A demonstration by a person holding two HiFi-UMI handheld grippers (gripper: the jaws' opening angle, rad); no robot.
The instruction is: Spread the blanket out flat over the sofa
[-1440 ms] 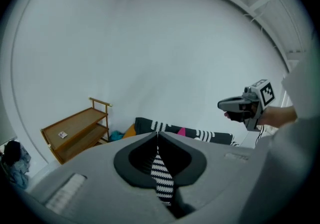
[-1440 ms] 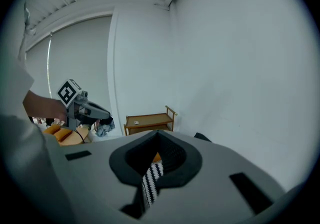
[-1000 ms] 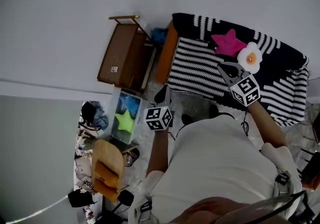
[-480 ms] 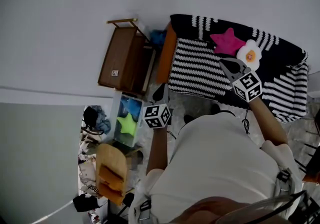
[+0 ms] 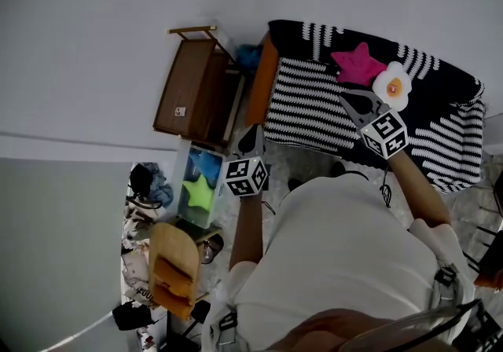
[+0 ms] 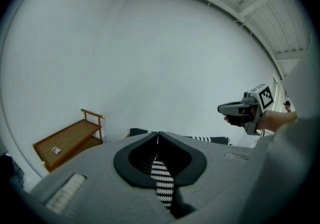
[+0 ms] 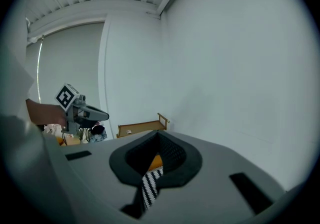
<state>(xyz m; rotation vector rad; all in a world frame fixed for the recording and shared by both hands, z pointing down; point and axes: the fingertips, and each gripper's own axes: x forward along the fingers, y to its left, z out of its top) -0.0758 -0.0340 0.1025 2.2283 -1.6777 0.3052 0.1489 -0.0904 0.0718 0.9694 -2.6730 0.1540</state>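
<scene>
Both the left claw [image 5: 253, 134] and right claw [image 5: 346, 99] pinch the striped blanket [image 5: 302, 107].
It lies over the sofa [image 5: 262, 83] against a white wall [image 5: 118, 28], a wooden rack [image 5: 196, 91] just beside, clutter [image 5: 149, 185] on the floor.

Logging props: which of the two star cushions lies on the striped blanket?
The pink star, beside the egg cushion; the green star sits in a box on the floor.
</scene>
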